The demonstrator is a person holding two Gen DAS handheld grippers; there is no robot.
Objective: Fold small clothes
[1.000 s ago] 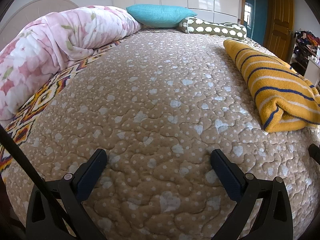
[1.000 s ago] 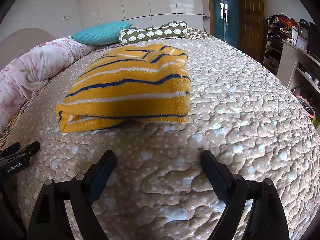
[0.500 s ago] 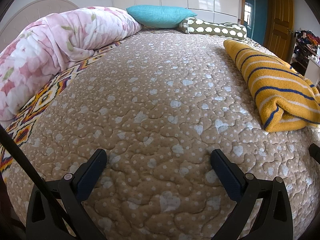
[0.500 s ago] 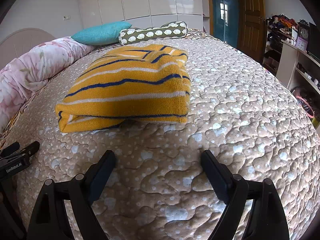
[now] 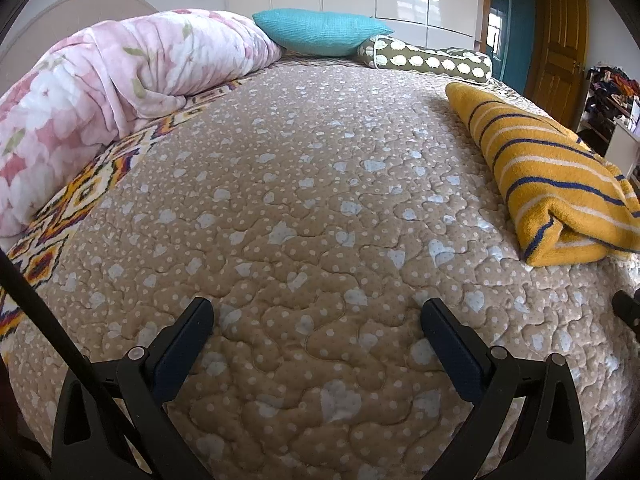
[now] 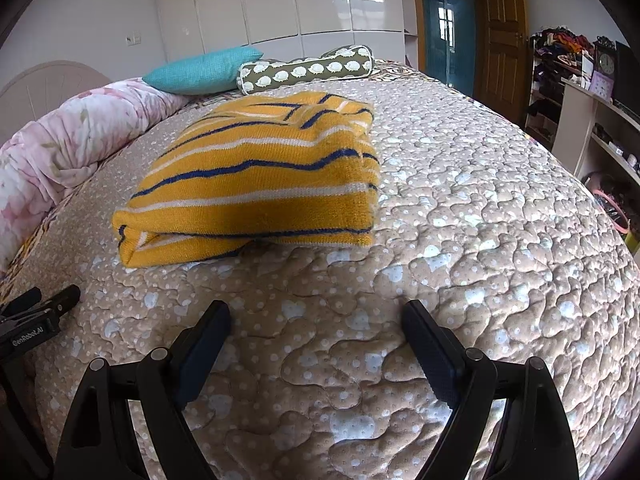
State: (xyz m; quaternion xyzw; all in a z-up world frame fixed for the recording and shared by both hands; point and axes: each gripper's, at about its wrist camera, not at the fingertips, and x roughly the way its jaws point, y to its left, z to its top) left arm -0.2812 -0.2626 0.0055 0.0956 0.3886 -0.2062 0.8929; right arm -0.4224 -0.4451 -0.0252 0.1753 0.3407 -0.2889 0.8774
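A mustard-yellow knitted garment (image 6: 256,176) with navy and white stripes lies folded into a thick rectangle on the beige quilted bed (image 6: 460,216). The left wrist view has this garment (image 5: 552,176) at the right edge. My right gripper (image 6: 316,312) hovers open over the quilt, short of the garment's near edge, with nothing between its fingers. My left gripper (image 5: 316,308) stands open over bare quilt, well to the left of the garment, and holds nothing. The left gripper's tips (image 6: 44,300) show at the left edge of the right wrist view.
A rolled pink floral duvet (image 5: 120,92) runs along the left side of the bed. A turquoise pillow (image 5: 320,32) and an olive patterned bolster (image 5: 428,60) lie at the far end. Shelves with clutter (image 6: 592,92) and a wooden door (image 6: 500,28) stand to the right.
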